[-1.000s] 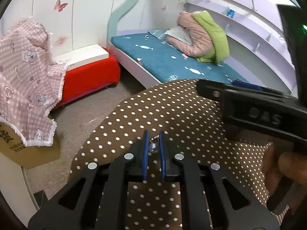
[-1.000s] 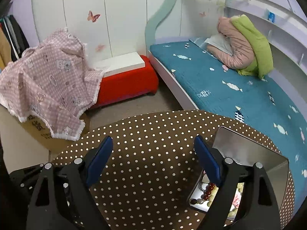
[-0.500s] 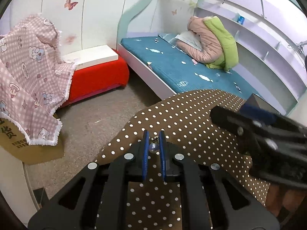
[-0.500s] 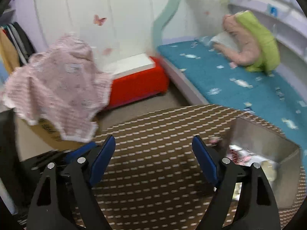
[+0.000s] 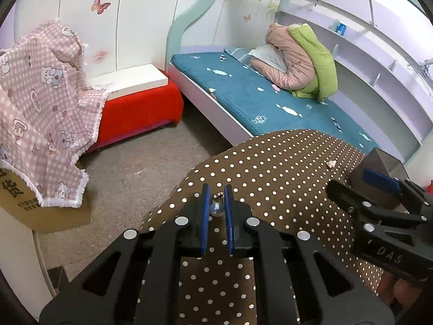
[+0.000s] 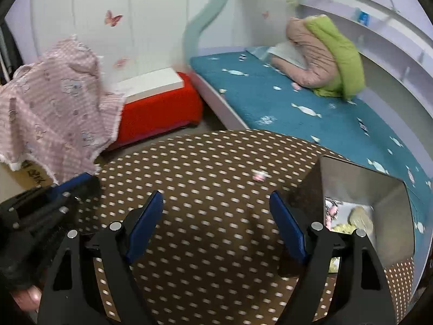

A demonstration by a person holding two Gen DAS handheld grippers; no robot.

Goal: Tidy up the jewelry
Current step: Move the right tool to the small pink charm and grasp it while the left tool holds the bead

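Blue pads of my left gripper (image 5: 216,203) pinch a small clear bead earring (image 5: 216,209) above the dotted tablecloth (image 5: 284,168). My right gripper (image 6: 216,216) hangs spread wide, empty. The grey jewelry box (image 6: 362,187) sits right; I should carry level, releasing only once inside.

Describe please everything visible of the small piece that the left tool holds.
It is a small clear bead, round and glassy with a pale grey shine. A tiny metal link or clasp sits at its far end. The left tool is shut on it, with one blue pad pressing on each side. It hangs above the brown dotted tablecloth. Whether more chain hangs from it cannot be seen.
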